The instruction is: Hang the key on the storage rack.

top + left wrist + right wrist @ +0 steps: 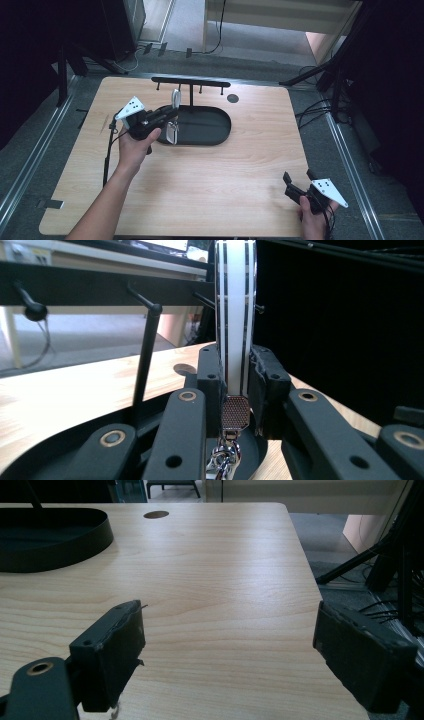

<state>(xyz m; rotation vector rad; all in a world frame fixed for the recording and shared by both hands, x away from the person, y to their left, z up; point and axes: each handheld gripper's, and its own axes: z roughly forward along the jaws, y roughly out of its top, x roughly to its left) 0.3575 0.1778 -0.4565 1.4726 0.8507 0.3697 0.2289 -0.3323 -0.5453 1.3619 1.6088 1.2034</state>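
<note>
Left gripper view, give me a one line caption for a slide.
Left gripper shut on a white strap with black stripes, its metal clasp hanging over the black tray, the peg rack standing behind.

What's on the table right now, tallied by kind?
Black oval tray with hook rack: 1
Striped white strap with metal clasp, clamped in left gripper: 1
Grippers, including right gripper, open: 2
Total: 4
</note>
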